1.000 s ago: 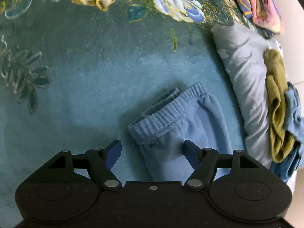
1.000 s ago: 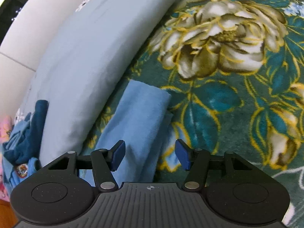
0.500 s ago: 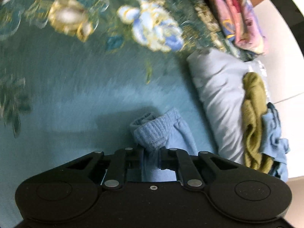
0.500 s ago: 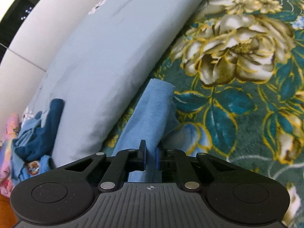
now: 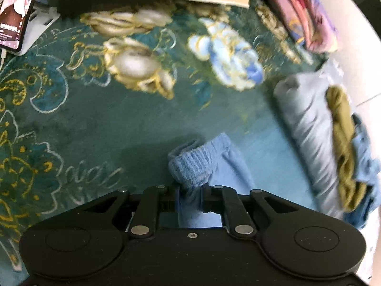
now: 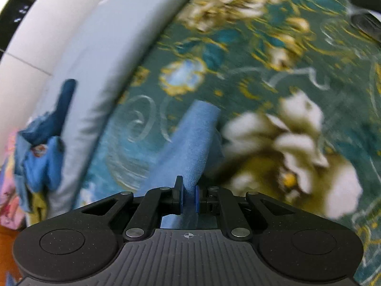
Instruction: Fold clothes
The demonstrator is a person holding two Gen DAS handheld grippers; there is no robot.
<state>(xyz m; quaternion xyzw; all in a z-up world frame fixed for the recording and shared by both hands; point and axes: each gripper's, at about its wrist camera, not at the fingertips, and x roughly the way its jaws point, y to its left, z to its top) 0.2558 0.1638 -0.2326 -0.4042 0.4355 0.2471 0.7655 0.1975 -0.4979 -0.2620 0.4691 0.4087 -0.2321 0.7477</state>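
Light blue sweatpants [image 5: 209, 164] lie on a teal floral bedspread [image 5: 107, 124]. My left gripper [image 5: 189, 195] is shut on the ribbed waistband end and holds it lifted off the spread. In the right wrist view the other end of the light blue sweatpants [image 6: 190, 147] stands up folded between the pads. My right gripper [image 6: 189, 199] is shut on that end, raised above the spread [image 6: 273, 76]. Both views are motion-blurred.
A grey pillow [image 5: 307, 128] lies to the right with olive [image 5: 343, 143] and blue clothes [image 5: 364, 164] on it; it also shows in the right wrist view [image 6: 100, 71]. A pink folded bundle [image 5: 307, 21] and a phone [image 5: 16, 12] lie at the far edge.
Both grippers closed on the sweatpants, left on the waistband and right on the leg end, and lifted them. The views have swung away from the pillow over the spread.
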